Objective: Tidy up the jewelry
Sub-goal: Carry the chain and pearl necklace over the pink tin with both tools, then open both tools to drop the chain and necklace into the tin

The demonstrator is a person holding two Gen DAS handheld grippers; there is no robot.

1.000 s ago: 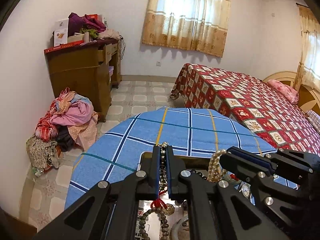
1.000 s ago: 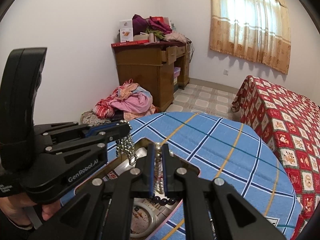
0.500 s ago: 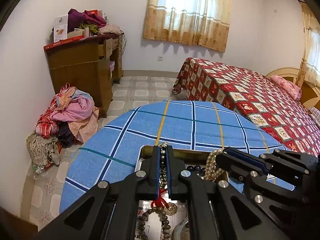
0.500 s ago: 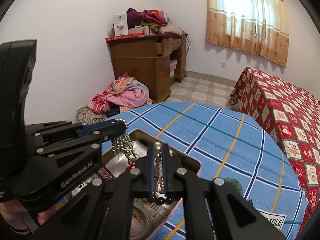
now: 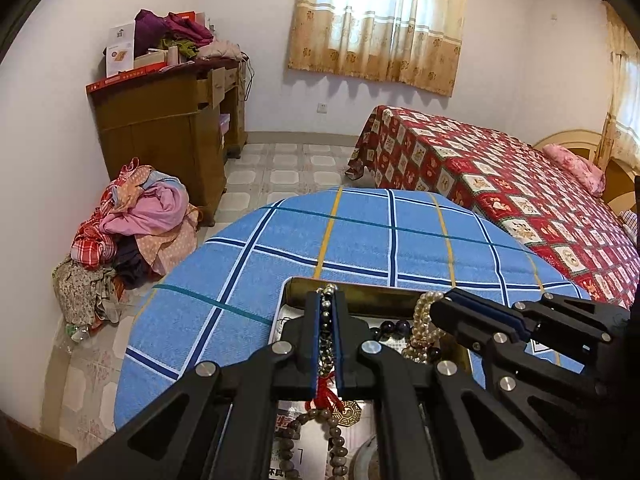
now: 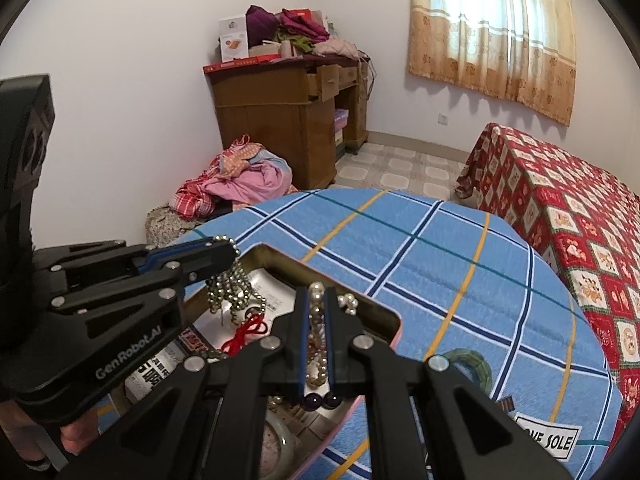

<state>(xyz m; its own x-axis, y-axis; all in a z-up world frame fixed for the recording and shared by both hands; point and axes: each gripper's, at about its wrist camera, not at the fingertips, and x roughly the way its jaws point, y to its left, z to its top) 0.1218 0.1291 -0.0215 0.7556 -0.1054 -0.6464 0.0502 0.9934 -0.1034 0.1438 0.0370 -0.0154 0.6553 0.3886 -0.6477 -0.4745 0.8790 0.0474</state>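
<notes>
Tin (image 5: pixel 352 289) (beads (image 5: pixel 326 344) between fingers (image 5: pixel 314 340)) on tablecloth (image 5: pixel 360 240)

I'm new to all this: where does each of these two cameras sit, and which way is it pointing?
Left wrist: rides the left gripper, looking along its fingers, shut on a metallic bead string, over the tin tray toward the bed; the right gripper enters from the right.
Right wrist: rides the right gripper, shut on a pearl strand, facing the wooden desk; the left gripper and some fingers show at left.
Shared: tray, blue checked cloth, desk, bed, both grippers.
</notes>
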